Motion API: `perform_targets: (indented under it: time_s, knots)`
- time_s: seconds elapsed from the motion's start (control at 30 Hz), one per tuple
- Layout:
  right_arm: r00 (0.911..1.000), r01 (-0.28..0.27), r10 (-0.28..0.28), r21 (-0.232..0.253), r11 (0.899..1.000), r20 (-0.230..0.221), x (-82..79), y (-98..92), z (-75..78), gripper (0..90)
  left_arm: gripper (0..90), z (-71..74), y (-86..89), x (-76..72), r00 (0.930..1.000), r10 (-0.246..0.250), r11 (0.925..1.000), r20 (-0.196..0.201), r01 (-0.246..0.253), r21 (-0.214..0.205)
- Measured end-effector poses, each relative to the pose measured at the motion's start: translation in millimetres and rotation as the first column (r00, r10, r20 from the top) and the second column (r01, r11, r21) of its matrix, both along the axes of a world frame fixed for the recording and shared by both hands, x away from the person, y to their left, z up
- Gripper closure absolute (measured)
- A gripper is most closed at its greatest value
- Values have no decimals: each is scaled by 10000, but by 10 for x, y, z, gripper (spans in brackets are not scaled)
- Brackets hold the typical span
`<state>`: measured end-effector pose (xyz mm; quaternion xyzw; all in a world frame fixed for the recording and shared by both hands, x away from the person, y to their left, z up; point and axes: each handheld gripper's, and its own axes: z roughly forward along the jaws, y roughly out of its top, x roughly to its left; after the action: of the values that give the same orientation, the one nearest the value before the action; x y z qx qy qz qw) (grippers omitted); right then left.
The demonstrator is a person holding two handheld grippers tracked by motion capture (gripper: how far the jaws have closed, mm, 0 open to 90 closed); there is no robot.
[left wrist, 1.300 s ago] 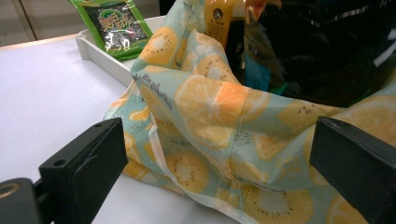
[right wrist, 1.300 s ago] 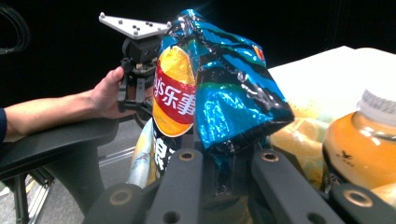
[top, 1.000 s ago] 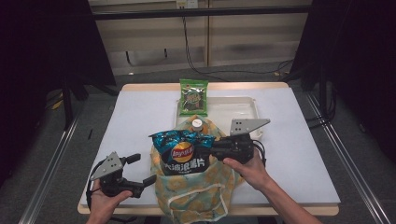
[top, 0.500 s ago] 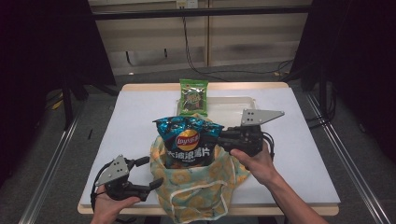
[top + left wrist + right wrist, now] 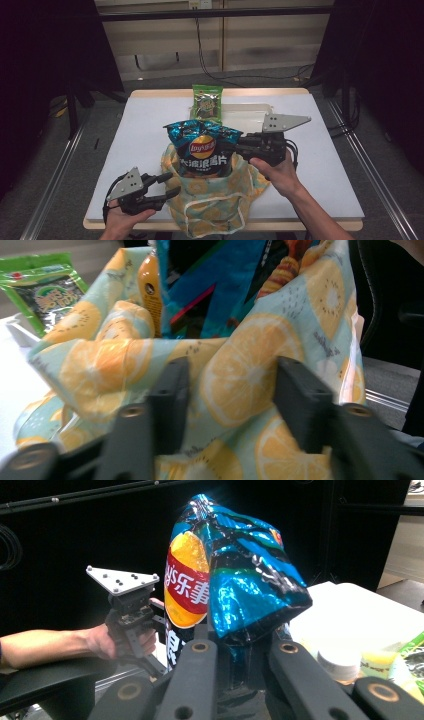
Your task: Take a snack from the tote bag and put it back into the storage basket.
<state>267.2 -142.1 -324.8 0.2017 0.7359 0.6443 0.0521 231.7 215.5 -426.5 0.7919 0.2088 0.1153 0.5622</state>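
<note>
Right tongs (image 5: 239, 145) level, clamped on crisp bag (image 5: 202, 150) upright in fruit-print bag (image 5: 215, 200), near counter's front edge. Left tongs (image 5: 167, 185) just closing, half-open, bag's cloth between them.

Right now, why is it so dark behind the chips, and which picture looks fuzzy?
In the right gripper view, the chip bag glares against an unlit black backdrop; in the left gripper view, the near jaws and the lemon-print bag look soft and blurred; the high view is dim but sharper.
</note>
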Motion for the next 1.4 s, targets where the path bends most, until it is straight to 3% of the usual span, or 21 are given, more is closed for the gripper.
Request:
perform_targets:
  time_s: [0.03, 0.2, 0.47, 0.63, 0.73, 1.03, 1.17, 1.4]
  knots:
    - [10000, -22, 22, -13, 10000, 17, 4, 6, -9, 854, 594, -13, -22, 8, 9996, -179, 9998, -221, 177, -94]
    - [10000, 72, -72, 17, 10000, -17, 16, -18, -12, 854, 897, -65, -60, 7, 9960, -661, 9965, -595, 690, 480]
    - [9990, 359, -363, 154, 9992, 250, 4, -128, 138, 854, 900, -127, -60, 15, 9883, -1139, 9872, -1011, 1240, 1005]
    - [9970, 561, -579, 350, 9978, 509, -36, -159, 253, 854, 900, -143, -31, 2, 9873, -1263, 9837, -961, 1371, 1161]
    - [9964, 629, -648, 354, 9974, 555, -12, -130, 282, 854, 900, -134, -26, -9, 9871, -1274, 9858, -975, 1368, 972]
    - [9958, 689, -720, 546, 9961, 567, 153, -35, 365, 854, 900, -144, 53, 7, 9886, -1118, 9867, -1006, 1225, 1073]
    - [9945, 805, -842, 604, 9949, 618, 178, -68, 416, 855, 892, -140, 117, -6, 9908, -872, 9923, -1031, 955, 786]
    - [9925, 1110, -1132, 487, 9926, 463, 183, -234, 366, 855, 750, -116, 185, 18, 9934, -596, 9982, -978, 593, -58]
